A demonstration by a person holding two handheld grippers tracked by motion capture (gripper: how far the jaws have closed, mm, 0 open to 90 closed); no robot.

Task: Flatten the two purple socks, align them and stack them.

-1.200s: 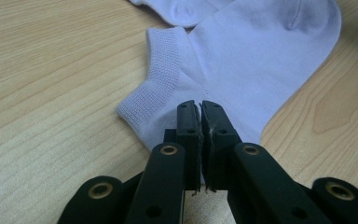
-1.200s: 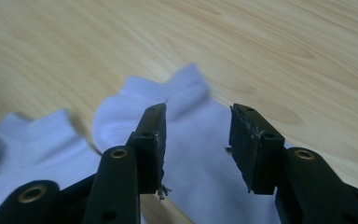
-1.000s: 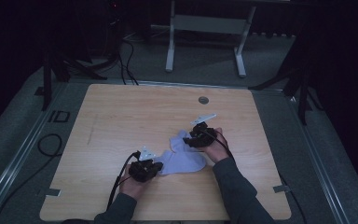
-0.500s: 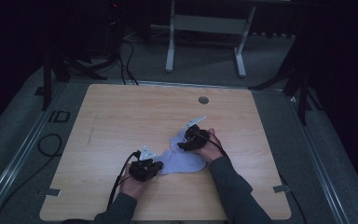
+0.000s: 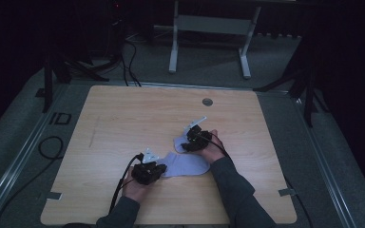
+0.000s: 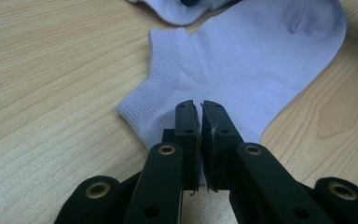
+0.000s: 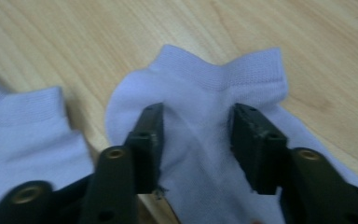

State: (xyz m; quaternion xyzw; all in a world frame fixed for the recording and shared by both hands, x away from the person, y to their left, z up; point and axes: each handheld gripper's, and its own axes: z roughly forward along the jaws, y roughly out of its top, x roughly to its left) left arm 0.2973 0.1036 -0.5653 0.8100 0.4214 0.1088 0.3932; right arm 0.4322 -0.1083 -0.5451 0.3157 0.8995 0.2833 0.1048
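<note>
Two pale socks are seen on the wooden table [image 5: 123,114], just right of the frame's centre in the high view. The near sock [image 5: 187,164] lies flat toward the lower middle; the far sock [image 5: 179,141] lies just above it, and the two appear to touch or overlap, though this cannot be told for certain.

The left gripper [image 5: 153,164] is held at the left end of the near sock. In the left gripper view its jaws are clenched almost together at the centre of the frame, with the sock's [image 6: 242,70] edge beside the ribbed cuff pinched between them; the cuff is seen left of the jaws, the foot spread toward the upper right.

The right gripper [image 5: 188,140] is set over the far sock, above and right of the left one. In the right gripper view its jaws stand apart and have just been closing, with a raised fold of the far sock [image 7: 205,140] between them; whether the pads press the cloth cannot be told. The ribbed cuff is seen above the jaws, and part of the near sock [image 7: 23,135] at the left edge.
</note>
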